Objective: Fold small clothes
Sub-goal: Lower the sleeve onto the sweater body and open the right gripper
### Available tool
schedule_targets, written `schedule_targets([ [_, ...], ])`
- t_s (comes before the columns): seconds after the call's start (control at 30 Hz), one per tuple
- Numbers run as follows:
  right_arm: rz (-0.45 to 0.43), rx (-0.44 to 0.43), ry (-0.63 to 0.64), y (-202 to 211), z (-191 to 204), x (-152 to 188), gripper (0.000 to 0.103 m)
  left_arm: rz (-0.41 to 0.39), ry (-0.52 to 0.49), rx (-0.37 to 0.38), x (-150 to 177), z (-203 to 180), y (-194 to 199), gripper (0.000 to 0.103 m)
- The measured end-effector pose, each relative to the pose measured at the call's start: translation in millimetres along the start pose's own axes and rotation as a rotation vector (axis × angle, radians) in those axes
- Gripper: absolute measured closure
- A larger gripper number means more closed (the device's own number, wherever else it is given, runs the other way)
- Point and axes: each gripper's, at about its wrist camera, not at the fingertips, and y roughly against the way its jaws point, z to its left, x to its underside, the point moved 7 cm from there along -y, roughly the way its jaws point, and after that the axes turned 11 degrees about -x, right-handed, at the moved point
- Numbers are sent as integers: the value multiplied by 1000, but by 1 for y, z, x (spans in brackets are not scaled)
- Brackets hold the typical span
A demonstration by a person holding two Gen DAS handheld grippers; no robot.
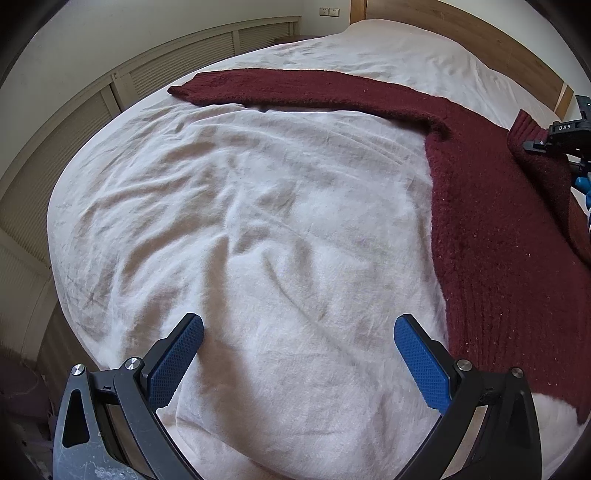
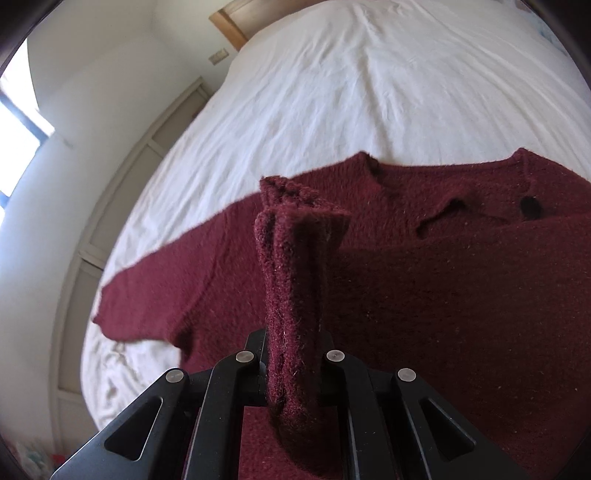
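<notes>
My right gripper pinches the sleeve cuff of the soft, limp maroon sweater, apparently spread flat on the bed; my left gripper hangs wide, empty.

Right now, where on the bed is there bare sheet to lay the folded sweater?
The widest bare patch is the white sheet in front of the open left tool, bordered by the outstretched sleeve and the sweater body. More bare sheet lies beyond the collar, toward the headboard. It is crowded where the right tool pinches a fold of knit.
</notes>
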Motion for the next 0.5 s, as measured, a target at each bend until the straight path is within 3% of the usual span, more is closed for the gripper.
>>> schedule_targets([
  [0.27,61,194,170,-34,4,26,91,6,-6,-5,-3,0,-7,1],
  [0.5,55,310,299,-45,12,41,85,8,-9,-16,-11,0,-17,1],
])
